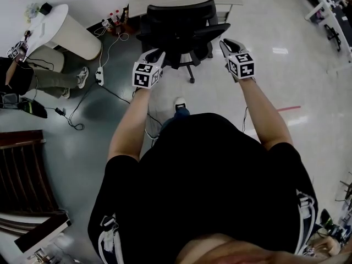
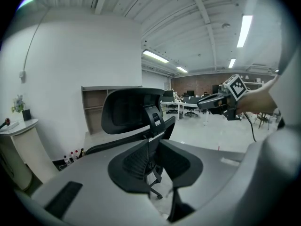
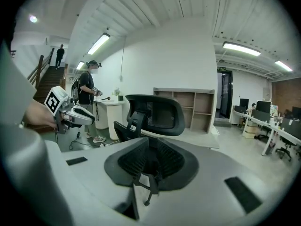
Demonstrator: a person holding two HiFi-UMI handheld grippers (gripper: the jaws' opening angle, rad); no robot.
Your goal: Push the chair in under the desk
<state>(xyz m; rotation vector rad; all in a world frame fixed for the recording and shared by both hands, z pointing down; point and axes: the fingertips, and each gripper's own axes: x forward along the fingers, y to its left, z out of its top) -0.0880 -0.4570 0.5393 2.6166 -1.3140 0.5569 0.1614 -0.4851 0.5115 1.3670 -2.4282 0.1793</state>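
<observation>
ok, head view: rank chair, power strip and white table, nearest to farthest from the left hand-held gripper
1. chair, right ahead of the left hand-held gripper.
2. power strip, on the floor to its left.
3. white table, far left.
</observation>
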